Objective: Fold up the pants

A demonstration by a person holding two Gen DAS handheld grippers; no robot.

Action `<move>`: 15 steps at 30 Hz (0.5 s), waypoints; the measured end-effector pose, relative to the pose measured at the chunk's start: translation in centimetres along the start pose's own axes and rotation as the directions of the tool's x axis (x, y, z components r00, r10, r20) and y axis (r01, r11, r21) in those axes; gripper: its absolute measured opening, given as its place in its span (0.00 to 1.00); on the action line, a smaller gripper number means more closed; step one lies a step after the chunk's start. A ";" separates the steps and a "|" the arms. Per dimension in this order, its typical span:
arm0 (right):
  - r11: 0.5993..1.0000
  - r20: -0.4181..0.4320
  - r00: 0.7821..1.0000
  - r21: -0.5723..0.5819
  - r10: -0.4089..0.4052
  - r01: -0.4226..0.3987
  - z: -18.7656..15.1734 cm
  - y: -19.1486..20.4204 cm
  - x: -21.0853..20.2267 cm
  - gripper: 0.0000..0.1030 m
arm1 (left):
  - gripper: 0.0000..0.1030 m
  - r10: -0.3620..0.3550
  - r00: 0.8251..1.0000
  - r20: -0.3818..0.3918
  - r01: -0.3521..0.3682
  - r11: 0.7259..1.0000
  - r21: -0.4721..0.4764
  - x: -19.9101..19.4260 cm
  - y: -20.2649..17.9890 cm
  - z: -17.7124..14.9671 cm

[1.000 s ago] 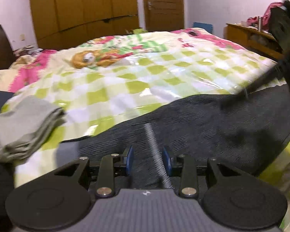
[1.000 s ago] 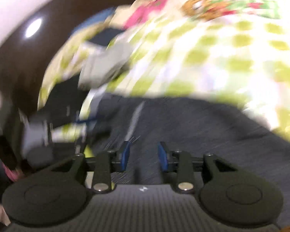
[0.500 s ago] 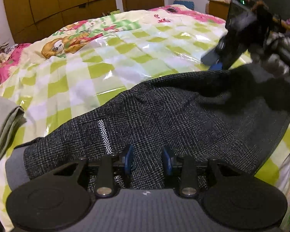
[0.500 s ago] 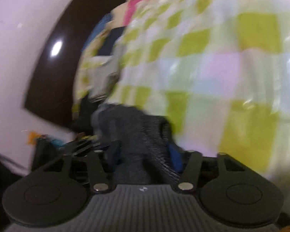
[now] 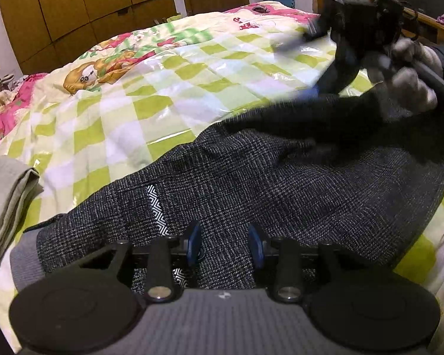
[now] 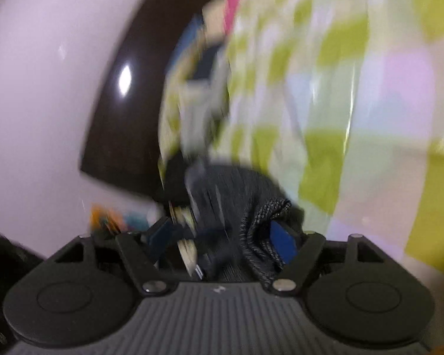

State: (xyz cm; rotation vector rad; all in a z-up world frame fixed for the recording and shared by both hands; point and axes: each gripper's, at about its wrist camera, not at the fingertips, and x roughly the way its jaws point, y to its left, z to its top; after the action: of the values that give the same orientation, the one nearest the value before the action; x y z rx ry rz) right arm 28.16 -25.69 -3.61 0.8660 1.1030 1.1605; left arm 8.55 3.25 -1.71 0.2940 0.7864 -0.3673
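Pants: the dark grey woven pants (image 5: 281, 195), finely checked with a zigzag-patterned white strip at one seam, are lying across the near edge of the bed, rumpled toward the right.
Bed: a glossy quilt (image 5: 151, 88) in green and white squares with a cartoon print is covering it.
Left gripper: the left gripper (image 5: 224, 244) is hovering low over the pants, its blue-padded jaws standing partly apart with cloth under them; whether they are pinching it I cannot tell.
Right gripper: the right gripper (image 6: 222, 241) has just been opening its jaws, now spread wide, with a folded hem of the pants bunching loosely between them.
Beside: a folded pale grey-green cloth (image 5: 6, 201) is sitting at the left edge.
Background: brown wooden wardrobe doors (image 5: 83, 9) are standing behind.
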 end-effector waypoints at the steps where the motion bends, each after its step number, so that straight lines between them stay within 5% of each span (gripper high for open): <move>1: 0.999 0.093 0.995 0.036 0.024 -0.028 0.4 -0.3 -1.3 0.72 | 0.49 -0.002 1.000 0.002 0.002 1.000 -0.003 0.1 0.0 0.0; 5: 0.995 0.226 0.971 -0.038 -0.080 0.091 0.7 1.5 -3.5 0.72 | 0.50 0.016 1.000 0.003 -0.016 1.000 -0.008 0.1 -0.2 0.3; 8: 0.986 0.171 0.984 -0.147 -0.056 0.082 -1.7 4.5 -2.2 0.72 | 0.50 0.019 1.000 0.023 -0.019 0.999 -0.031 -0.2 -0.2 0.6; 10: 0.992 0.122 0.992 -0.120 -0.023 0.037 -4.0 4.7 -1.0 0.72 | 0.50 0.024 0.999 0.036 -0.023 0.999 -0.031 -0.2 -0.6 0.7; 13: 0.985 0.132 0.977 -0.011 -0.167 0.170 -6.4 2.1 -0.7 0.69 | 0.50 0.034 0.999 0.031 -0.034 0.999 -0.006 0.3 -1.3 0.6; 14: 0.967 0.159 0.954 0.035 -0.254 0.251 -7.0 0.9 -1.4 0.61 | 0.51 0.041 0.999 0.025 -0.041 0.999 -0.005 0.4 -1.4 0.5; 15: 0.948 0.180 0.931 0.082 -0.319 0.309 -7.4 0.4 -2.2 0.40 | 0.51 0.045 0.999 0.017 -0.045 0.999 -0.010 0.4 -1.4 0.6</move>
State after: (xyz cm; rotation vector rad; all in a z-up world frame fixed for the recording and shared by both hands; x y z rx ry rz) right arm 20.85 -27.89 -4.74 0.7886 1.0707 0.7692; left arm 8.55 1.68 -1.76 0.2984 0.7632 -0.3234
